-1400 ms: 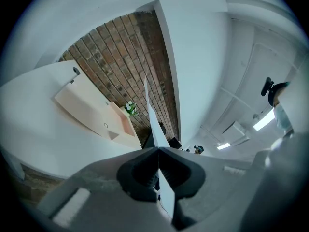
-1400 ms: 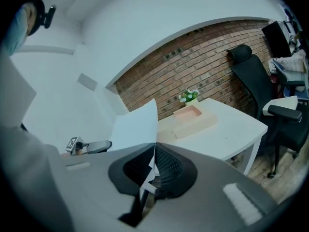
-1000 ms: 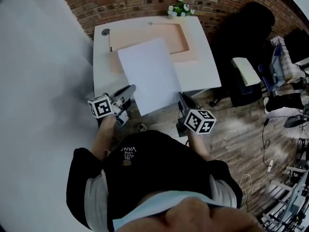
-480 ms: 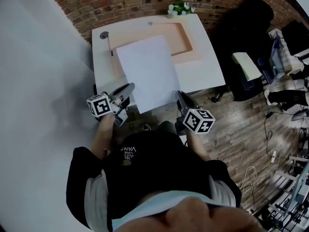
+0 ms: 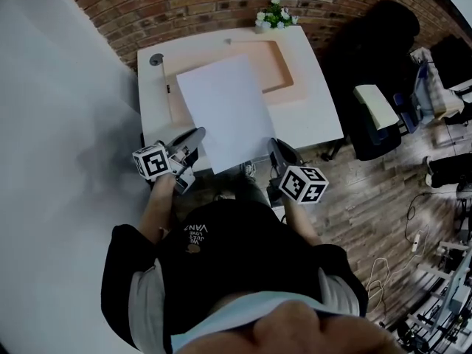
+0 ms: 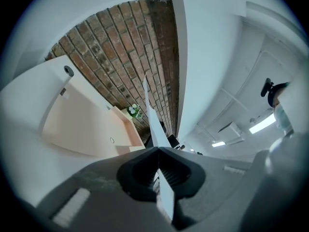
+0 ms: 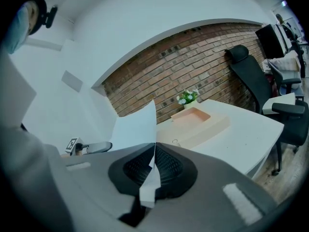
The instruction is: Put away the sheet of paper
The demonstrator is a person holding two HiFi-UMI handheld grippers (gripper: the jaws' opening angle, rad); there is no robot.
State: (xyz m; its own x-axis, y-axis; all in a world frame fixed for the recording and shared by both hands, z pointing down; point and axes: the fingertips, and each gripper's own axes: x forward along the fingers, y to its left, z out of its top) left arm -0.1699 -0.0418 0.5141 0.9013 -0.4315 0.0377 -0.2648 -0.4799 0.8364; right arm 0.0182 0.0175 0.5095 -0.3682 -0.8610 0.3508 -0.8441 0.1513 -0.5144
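Observation:
A white sheet of paper (image 5: 227, 110) hangs in the air above the near half of a white table (image 5: 321, 102). My left gripper (image 5: 197, 136) is shut on the sheet's near left corner, and my right gripper (image 5: 274, 147) is shut on its near right corner. In the left gripper view the sheet (image 6: 157, 124) runs edge-on out of the closed jaws. In the right gripper view the paper (image 7: 137, 127) rises from the shut jaws, with the left gripper (image 7: 94, 148) beyond it. A shallow peach tray (image 5: 287, 71) lies on the table under the sheet's far end.
A small pot of white flowers (image 5: 271, 15) stands at the table's far edge against the brick wall. A round grommet (image 5: 155, 60) sits at the far left corner. A black office chair (image 5: 372, 46) is to the right, a white wall (image 5: 51, 124) to the left.
The table and tray have drifted slightly left and nearer in the head view. Both grippers keep the same hold on the sheet.

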